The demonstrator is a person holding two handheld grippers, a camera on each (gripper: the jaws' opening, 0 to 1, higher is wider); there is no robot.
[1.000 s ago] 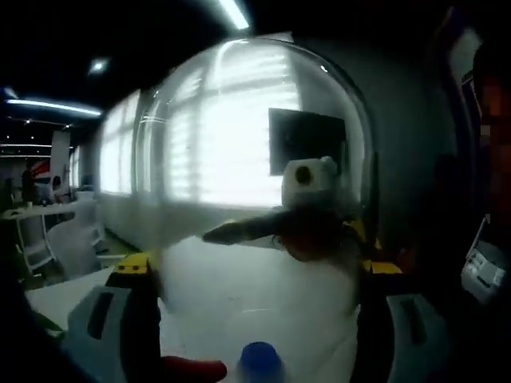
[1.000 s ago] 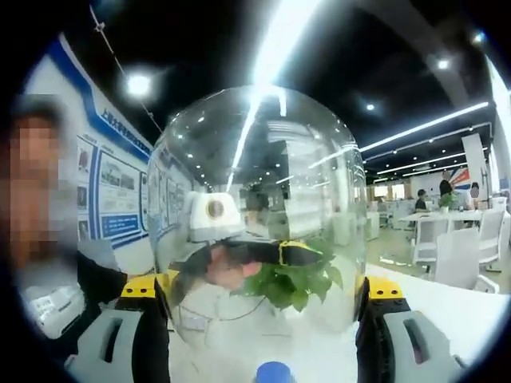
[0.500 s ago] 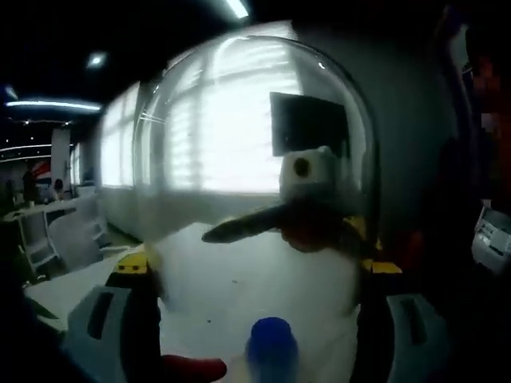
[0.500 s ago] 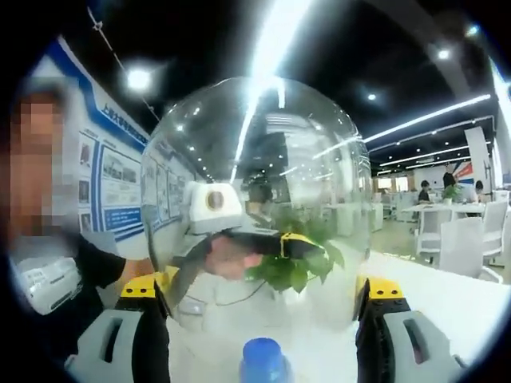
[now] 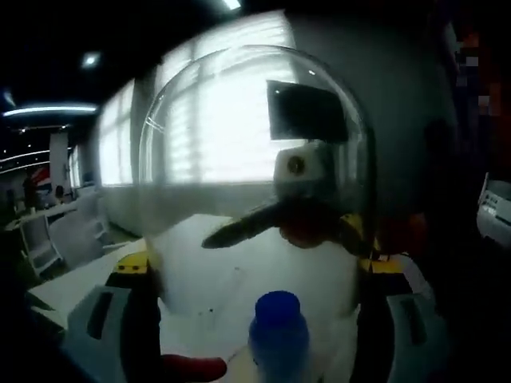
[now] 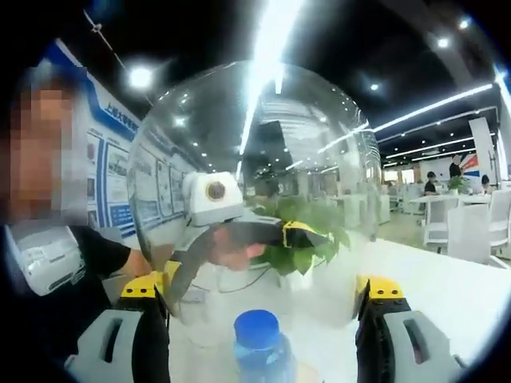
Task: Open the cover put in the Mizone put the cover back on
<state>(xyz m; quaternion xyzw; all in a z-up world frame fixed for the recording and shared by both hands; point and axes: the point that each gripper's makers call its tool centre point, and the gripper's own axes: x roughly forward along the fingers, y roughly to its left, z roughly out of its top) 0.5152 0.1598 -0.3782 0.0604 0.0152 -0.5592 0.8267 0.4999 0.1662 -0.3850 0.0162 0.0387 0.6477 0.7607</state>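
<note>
A clear glass dome cover (image 5: pixel 247 136) (image 6: pixel 255 152) stands upright between the jaws of both grippers. My left gripper (image 5: pixel 255 267) clamps it from one side and my right gripper (image 6: pixel 259 283) from the opposite side. Through the glass, each view shows the other one: the right gripper (image 5: pixel 297 231) and the left gripper (image 6: pixel 239 247). A Mizone bottle with a blue cap (image 5: pixel 278 313) (image 6: pixel 257 330) rises from the bottom of both views, under the dome's open base.
A white table (image 5: pixel 72 283) (image 6: pixel 455 279) lies below. A green potted plant (image 6: pixel 307 254) stands behind the dome. A person in a dark top (image 6: pixel 56 271) is at the left. Office chairs (image 6: pixel 443 223) stand far right, bright windows (image 5: pixel 120 144) beyond.
The blue-capped bottle has come up higher in both views, from just its cap at the bottom edge to cap and neck, as both grippers and the dome sink towards it.
</note>
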